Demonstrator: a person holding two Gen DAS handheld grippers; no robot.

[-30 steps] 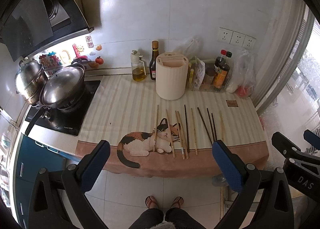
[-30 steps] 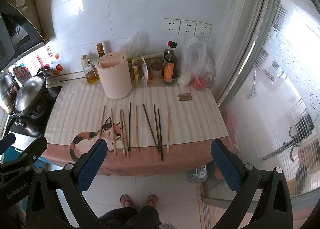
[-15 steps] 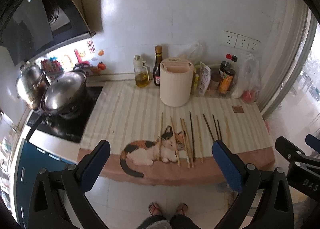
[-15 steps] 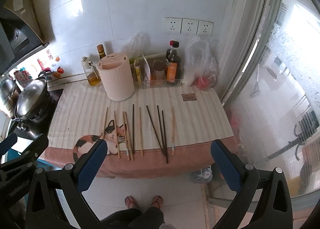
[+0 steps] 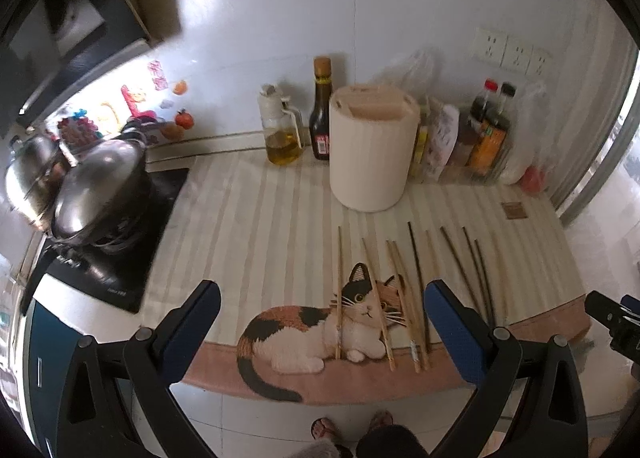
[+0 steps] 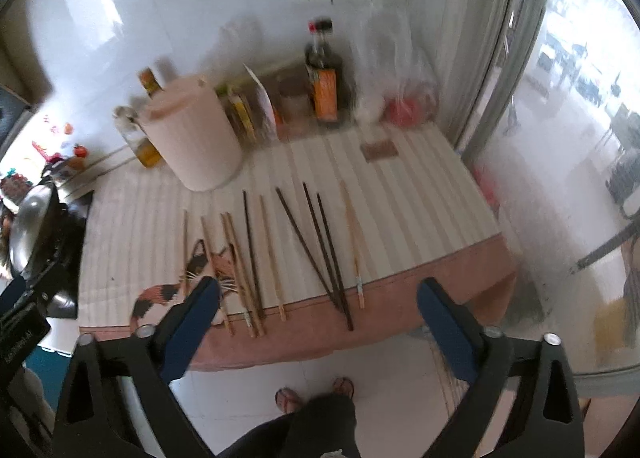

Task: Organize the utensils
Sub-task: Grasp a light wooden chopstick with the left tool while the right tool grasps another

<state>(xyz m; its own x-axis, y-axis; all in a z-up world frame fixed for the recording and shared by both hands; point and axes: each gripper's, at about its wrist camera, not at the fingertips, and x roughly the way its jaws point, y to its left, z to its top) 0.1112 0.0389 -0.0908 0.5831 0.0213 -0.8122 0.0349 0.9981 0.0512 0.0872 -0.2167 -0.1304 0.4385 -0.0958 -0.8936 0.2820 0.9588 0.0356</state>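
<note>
Several chopsticks, light wood and dark, lie side by side on a striped cat-print mat on the counter. A cream cylindrical utensil holder stands behind them. My left gripper is open and empty, above the counter's front edge over the cat picture. My right gripper is open and empty, above the front edge by the dark chopsticks.
A stove with a lidded steel pot is at left. An oil bottle, sauce bottles and plastic bags line the back wall. A glass door is at right. My feet are below.
Both grippers have moved forward and lower toward the counter, so the chopsticks and holder appear larger. Both stay open; nothing has been picked up.
</note>
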